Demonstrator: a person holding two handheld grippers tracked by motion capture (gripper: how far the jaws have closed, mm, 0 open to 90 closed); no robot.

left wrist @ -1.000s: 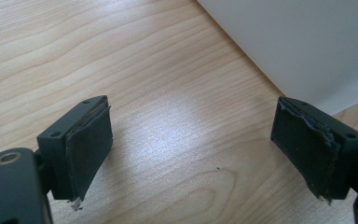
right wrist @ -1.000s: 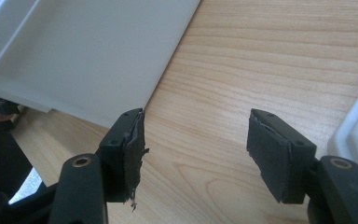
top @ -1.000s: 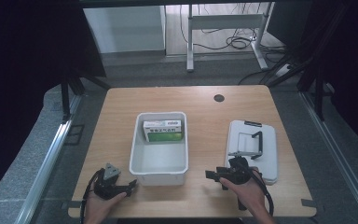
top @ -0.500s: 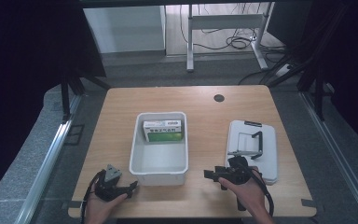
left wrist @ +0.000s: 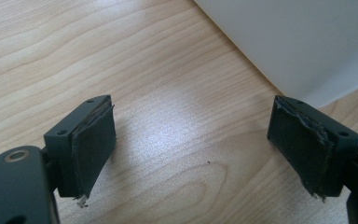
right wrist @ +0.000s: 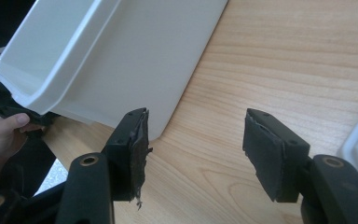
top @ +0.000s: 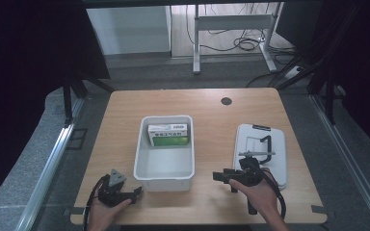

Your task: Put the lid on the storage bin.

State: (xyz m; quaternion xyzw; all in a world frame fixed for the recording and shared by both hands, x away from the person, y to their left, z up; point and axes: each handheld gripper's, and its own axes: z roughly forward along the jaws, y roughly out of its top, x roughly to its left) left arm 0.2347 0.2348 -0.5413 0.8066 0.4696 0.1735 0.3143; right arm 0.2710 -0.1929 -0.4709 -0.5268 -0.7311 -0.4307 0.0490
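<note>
White bin (top: 164,166) unmoved, right tool (top: 220,176) nearer it, jaws just narrowing, empty

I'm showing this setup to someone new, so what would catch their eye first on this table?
The white bin at the middle of the wooden table, with a green and white box lying at its far end. Next, the white lid with a black handle to its right. At the near edge the left gripper and right gripper point at the bin from either side, jaws apart and holding nothing; the right's have just been closing slightly.
</note>
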